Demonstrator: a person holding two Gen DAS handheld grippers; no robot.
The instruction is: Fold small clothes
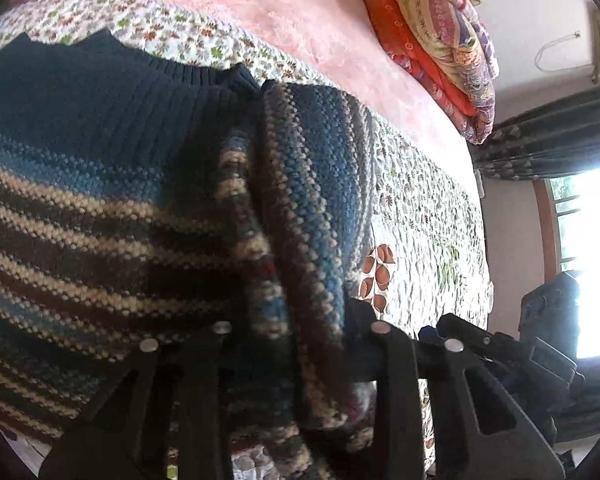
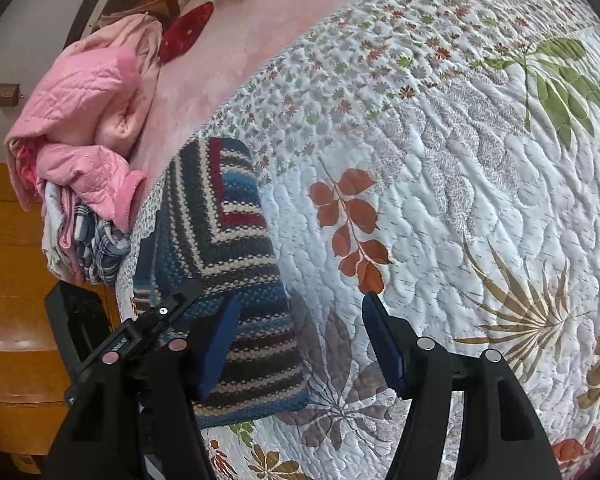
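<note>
A striped knit sweater (image 1: pixel 100 200) in blue, tan, brown and dark bands fills the left wrist view and lies on the quilt. A thick fold of it runs up between the fingers of my left gripper (image 1: pixel 300 332), which is shut on that fold; the fingertips are hidden by the knit. In the right wrist view the sweater (image 2: pixel 228 240) is a folded block at the bed's left edge. My right gripper (image 2: pixel 300 320) hovers open just right of it, blue pads (image 2: pixel 384 344) apart over bare quilt. The left gripper (image 2: pixel 160 312) rests on the sweater's near left side.
A white floral quilt (image 2: pixel 440 200) covers the bed over a pink blanket (image 2: pixel 228 40). A heap of pink and plaid clothes (image 2: pixel 84 128) sits at the left edge. Folded colourful bedding (image 1: pixel 432 40) is stacked far off. A wooden cabinet (image 2: pixel 12 300) stands beside the bed.
</note>
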